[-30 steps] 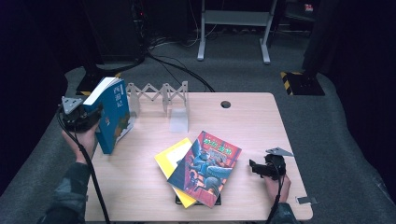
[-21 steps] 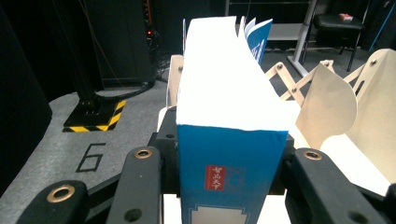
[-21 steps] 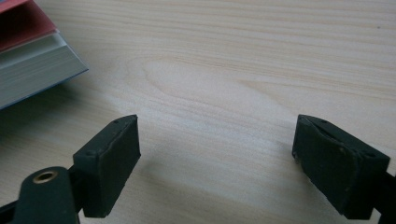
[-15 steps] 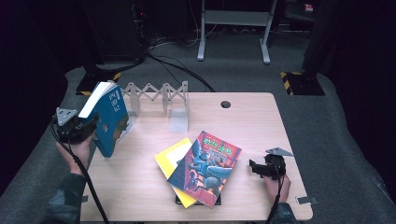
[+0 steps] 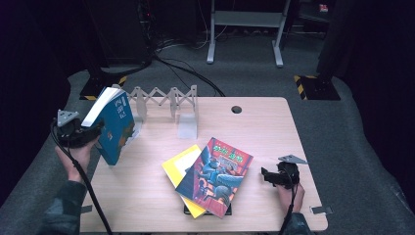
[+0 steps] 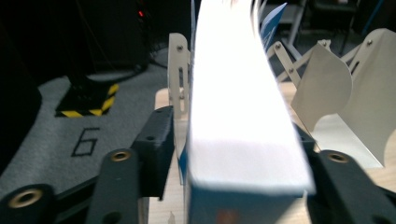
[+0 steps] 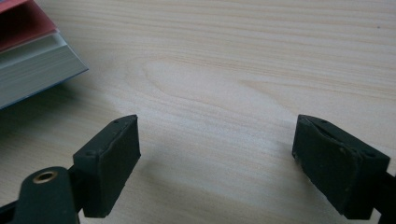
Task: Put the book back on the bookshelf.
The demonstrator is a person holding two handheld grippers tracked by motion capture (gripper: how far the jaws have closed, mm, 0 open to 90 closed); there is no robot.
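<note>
Your left gripper point(image 5: 90, 133) has just been opening around the thick blue-covered book point(image 5: 113, 125), which stands tilted at the table's left edge beside the white folding rack point(image 5: 169, 100). A gap shows beside one jaw, so the book may topple. Your right gripper point(image 5: 270, 176) rests wide open and empty.

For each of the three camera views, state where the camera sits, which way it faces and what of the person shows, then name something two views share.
High view: above the person's side, facing forward and down on the table; both forearms, left gripper and right gripper show.
Left gripper view: rides the left gripper, looking along its jaws, which have just been opening, at the blue book between them, the folding rack behind.
Right gripper view: rides the right gripper, facing bare tabletop and the book stack.
Shared: the blue book in high and left gripper views.
</note>
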